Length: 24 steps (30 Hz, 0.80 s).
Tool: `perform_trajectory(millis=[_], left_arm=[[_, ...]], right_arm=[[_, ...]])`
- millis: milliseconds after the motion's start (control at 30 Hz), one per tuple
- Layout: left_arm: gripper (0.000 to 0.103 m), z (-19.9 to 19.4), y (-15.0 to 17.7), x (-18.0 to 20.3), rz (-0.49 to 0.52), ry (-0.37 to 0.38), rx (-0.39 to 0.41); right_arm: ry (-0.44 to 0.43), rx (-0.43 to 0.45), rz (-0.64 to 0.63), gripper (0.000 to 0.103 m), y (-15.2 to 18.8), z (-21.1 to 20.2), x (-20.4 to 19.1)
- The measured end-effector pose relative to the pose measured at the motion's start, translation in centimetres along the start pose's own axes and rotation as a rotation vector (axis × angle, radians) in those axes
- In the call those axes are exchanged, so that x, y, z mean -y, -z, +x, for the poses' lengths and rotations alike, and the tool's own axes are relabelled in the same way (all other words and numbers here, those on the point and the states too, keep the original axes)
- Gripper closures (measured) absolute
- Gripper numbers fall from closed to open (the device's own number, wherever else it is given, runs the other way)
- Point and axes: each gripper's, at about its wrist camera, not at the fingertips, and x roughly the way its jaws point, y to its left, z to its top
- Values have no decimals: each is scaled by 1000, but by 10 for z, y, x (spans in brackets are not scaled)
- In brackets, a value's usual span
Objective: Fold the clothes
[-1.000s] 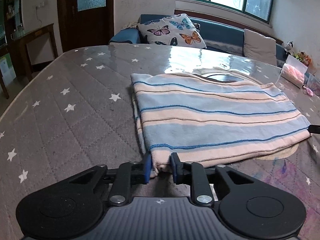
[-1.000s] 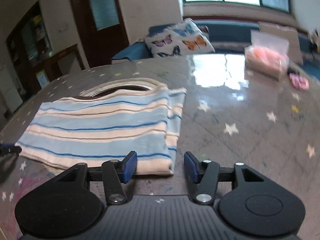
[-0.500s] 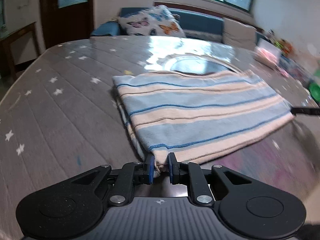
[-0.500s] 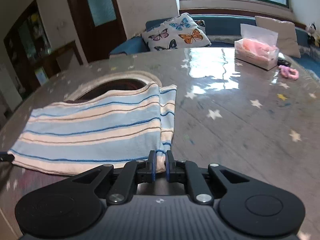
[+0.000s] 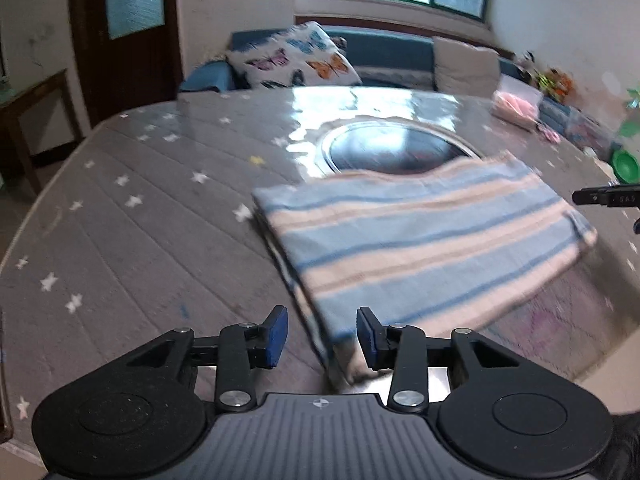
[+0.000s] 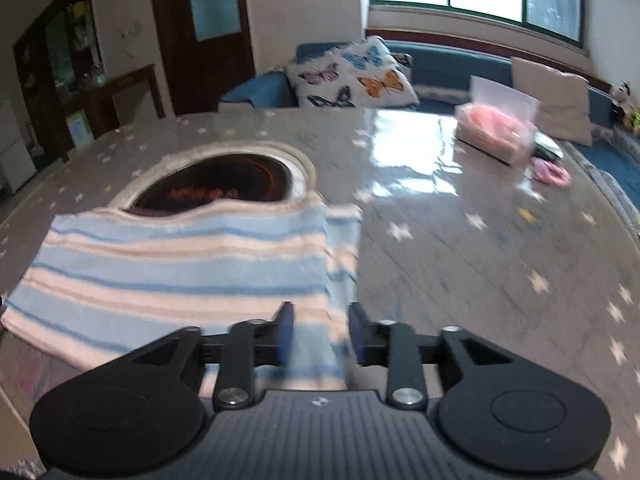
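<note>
A folded garment with light blue and cream stripes (image 5: 420, 248) lies flat on the star-patterned table (image 5: 132, 248). In the left wrist view its near left corner sits between the blue pads of my left gripper (image 5: 322, 338). Those jaws are opening and the pads do not press the cloth. In the right wrist view the garment (image 6: 180, 268) reaches back to my right gripper (image 6: 320, 334), with its near right corner lying between the pads. These jaws are opening too, clear of the cloth. A black fingertip of the right gripper (image 5: 604, 198) shows at the left view's right edge.
A round dark hotplate (image 6: 216, 190) is sunk into the table just beyond the garment. A clear box with pink contents (image 6: 496, 132) and a pink hair tie (image 6: 552, 172) lie at the far right. A green bowl (image 5: 626, 166) stands at the right edge. A sofa with a butterfly cushion (image 6: 356, 74) is behind the table.
Half a second ago both grippers were pinched on the garment's near corners; now both sets of jaws stand apart and the corners lie loose. Both views have risen and drawn back a little.
</note>
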Motion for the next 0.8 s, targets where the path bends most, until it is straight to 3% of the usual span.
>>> perform_trajectory(millis=[67, 333, 500, 800], left_arm=[[54, 3, -5, -6, -24, -23, 14], [49, 38, -36, -18, -124, -74, 50], [49, 64, -53, -13, -89, -99, 58], [49, 96, -62, -24, -110, -139, 25]], right_arm=[[-24, 17, -13, 69, -10, 13, -5], [-79, 31, -10, 66, -40, 71, -16], [-72, 37, -13, 67, -49, 98, -16], [-42, 28, -29, 68, -52, 102, -18]])
